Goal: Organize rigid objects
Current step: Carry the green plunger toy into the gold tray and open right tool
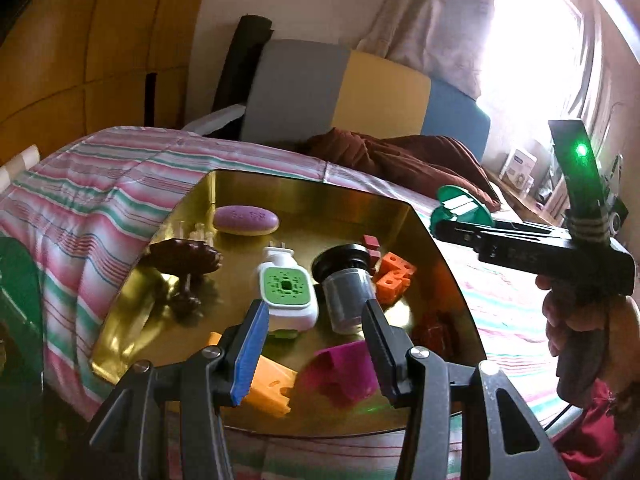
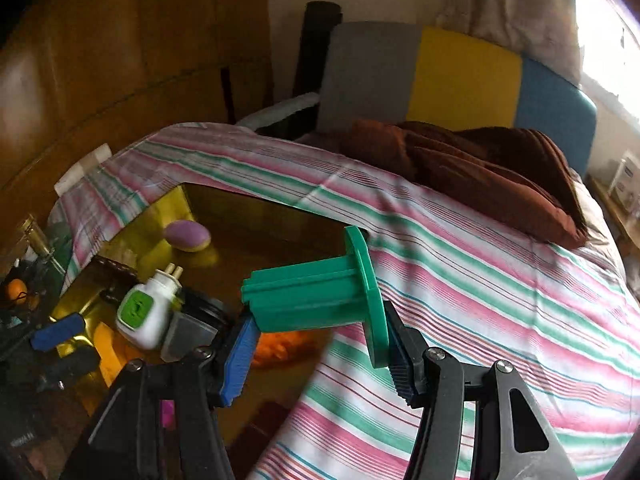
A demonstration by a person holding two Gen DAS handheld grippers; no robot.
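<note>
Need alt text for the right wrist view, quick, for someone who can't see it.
The right gripper clamps a green plastic spool sideways above the striped bedsheet. At left, a gold tray holds a purple soap bar and a white-green plug-in.

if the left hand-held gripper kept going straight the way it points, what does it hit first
Likely the white-and-green plug-in device or the dark cylindrical jar beside it on the gold tray; both lie just ahead of the open left hand-held gripper. Depth is unclear.
</note>
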